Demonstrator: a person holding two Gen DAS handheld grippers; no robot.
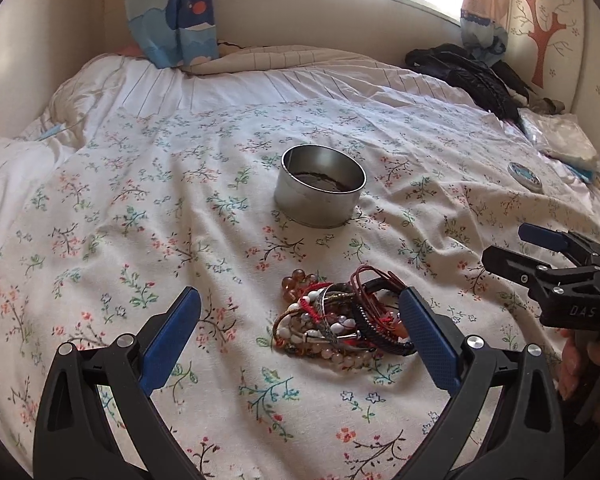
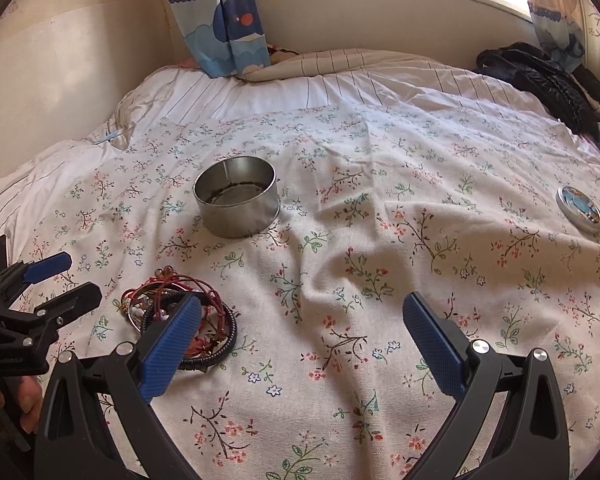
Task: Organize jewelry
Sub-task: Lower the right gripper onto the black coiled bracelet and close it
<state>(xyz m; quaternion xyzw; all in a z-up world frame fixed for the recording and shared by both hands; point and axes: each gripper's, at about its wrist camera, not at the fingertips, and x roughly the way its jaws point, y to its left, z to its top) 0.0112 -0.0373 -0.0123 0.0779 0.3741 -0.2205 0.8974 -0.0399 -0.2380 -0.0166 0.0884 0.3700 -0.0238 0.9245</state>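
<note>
I'm hovering my left tongs [image 1: 300,316] wide open over the bracelet pile [image 1: 340,320], right tongs [image 2: 302,320] open and empty too, tin [image 1: 320,188] sitting ahead ready for filling.

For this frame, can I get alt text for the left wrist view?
An open left hand-held gripper hovers over a tangled pile of beaded and corded bracelets on a floral bedsheet, a round open metal tin beyond.

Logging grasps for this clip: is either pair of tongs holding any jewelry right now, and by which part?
Nothing is held. The left tongs and right tongs are both open; the bracelet pile lies on the bedspread.
</note>
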